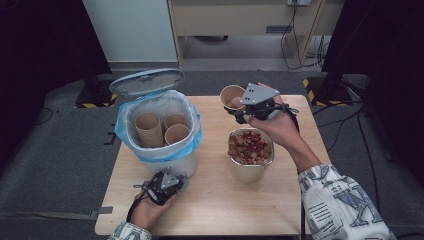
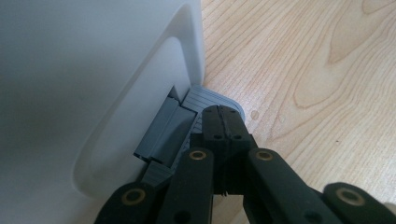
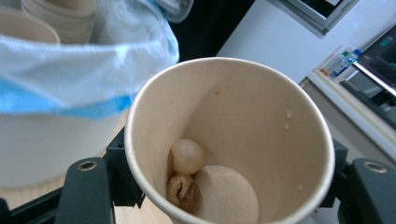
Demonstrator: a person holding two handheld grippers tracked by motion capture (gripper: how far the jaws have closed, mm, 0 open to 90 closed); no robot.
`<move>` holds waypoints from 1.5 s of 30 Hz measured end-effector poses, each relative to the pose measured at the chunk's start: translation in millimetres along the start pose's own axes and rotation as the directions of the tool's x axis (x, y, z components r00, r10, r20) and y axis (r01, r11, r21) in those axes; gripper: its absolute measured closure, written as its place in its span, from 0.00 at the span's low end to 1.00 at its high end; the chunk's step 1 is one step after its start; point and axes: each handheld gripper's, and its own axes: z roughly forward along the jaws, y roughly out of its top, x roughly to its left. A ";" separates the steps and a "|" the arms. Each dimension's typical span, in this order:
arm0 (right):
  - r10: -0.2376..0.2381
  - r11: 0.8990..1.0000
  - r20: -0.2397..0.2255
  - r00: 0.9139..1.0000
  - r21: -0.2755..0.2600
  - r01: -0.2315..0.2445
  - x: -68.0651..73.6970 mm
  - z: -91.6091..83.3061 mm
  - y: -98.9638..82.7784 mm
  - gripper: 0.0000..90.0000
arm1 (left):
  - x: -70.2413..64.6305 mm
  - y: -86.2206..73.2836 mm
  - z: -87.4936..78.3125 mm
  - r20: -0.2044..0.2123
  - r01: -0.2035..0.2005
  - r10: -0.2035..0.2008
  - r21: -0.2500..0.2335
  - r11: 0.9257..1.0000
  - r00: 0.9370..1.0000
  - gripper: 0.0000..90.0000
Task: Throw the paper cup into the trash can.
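Right gripper (image 1: 239, 113) clamps a paper cup (image 1: 232, 97), tilted above the wooden table's (image 1: 215, 200) far edge. Left gripper (image 2: 223, 122), jaws clenched empty, presses the bin's (image 1: 177, 162) grey pedal (image 2: 205, 100). A metal pot (image 1: 250, 170) stands between. Grey carpet (image 1: 60, 155) surrounds; cables (image 1: 345, 120) trail right.

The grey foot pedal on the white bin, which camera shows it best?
The left gripper view: the grey ribbed foot pedal sits close up under the shut left claw. In the high view that claw hides it.
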 end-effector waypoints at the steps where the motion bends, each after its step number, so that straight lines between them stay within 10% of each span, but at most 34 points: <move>1: 0.018 1.000 -0.007 1.000 -0.009 -0.018 -0.3 0.6 1.4 0.35 | -0.2 0.0 0.0 0.000 0.000 0.000 0.000 1.000 1.000 1.00; 45: 0.256 0.958 -0.149 0.955 -0.095 -0.271 -1.1 18.8 58.2 0.35 | -0.1 0.1 0.0 0.001 0.001 -0.001 0.003 1.000 1.000 1.00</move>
